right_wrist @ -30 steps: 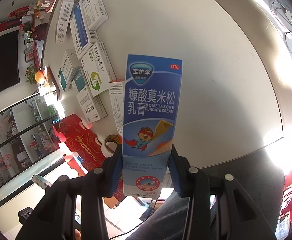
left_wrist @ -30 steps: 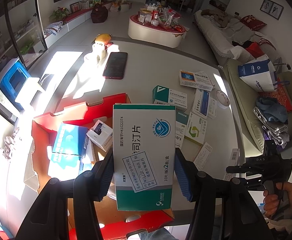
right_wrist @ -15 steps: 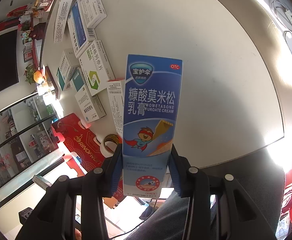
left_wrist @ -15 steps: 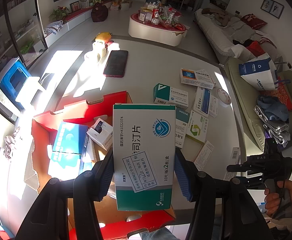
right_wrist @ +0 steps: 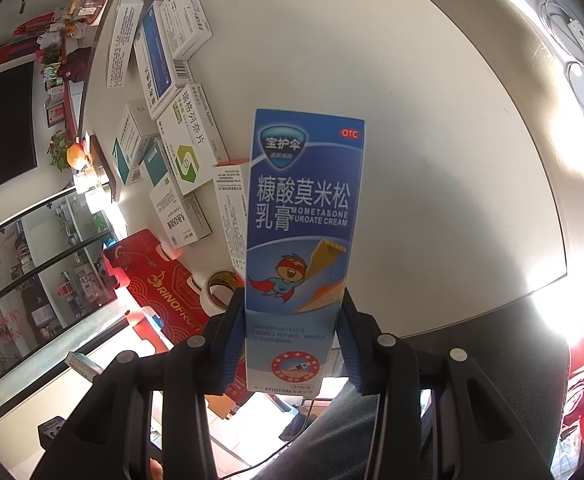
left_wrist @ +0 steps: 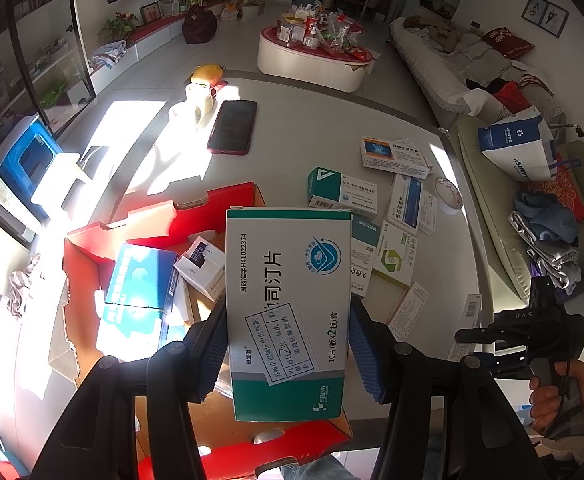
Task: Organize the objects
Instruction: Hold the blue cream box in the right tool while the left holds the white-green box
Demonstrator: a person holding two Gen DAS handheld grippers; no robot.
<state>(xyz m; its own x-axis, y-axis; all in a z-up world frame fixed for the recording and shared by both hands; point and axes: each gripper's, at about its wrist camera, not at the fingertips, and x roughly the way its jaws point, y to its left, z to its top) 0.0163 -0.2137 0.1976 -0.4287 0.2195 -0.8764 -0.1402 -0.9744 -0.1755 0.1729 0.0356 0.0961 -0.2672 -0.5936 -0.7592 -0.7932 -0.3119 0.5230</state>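
Note:
My left gripper point(left_wrist: 287, 344) is shut on a white and green medicine box point(left_wrist: 287, 312), held above the open red cardboard box point(left_wrist: 87, 248) on the round white table point(left_wrist: 300, 132). Inside the red box lie a blue box point(left_wrist: 139, 276) and a small white box point(left_wrist: 201, 268). My right gripper point(right_wrist: 292, 340) is shut on a tall blue cream box point(right_wrist: 304, 216), held over the table point(right_wrist: 432, 120). The right gripper's body point(left_wrist: 532, 332) and a hand show at the lower right of the left wrist view. Several medicine boxes point(right_wrist: 163, 64) lie loose on the table.
A dark phone point(left_wrist: 231, 126) and a white cup point(left_wrist: 199, 96) sit at the table's far side. A roll of tape point(right_wrist: 217, 290) lies by the red box point(right_wrist: 163, 284). A second tape roll point(left_wrist: 448, 196) sits near the right edge. A sofa point(left_wrist: 452, 64) and a low table point(left_wrist: 316, 56) stand beyond.

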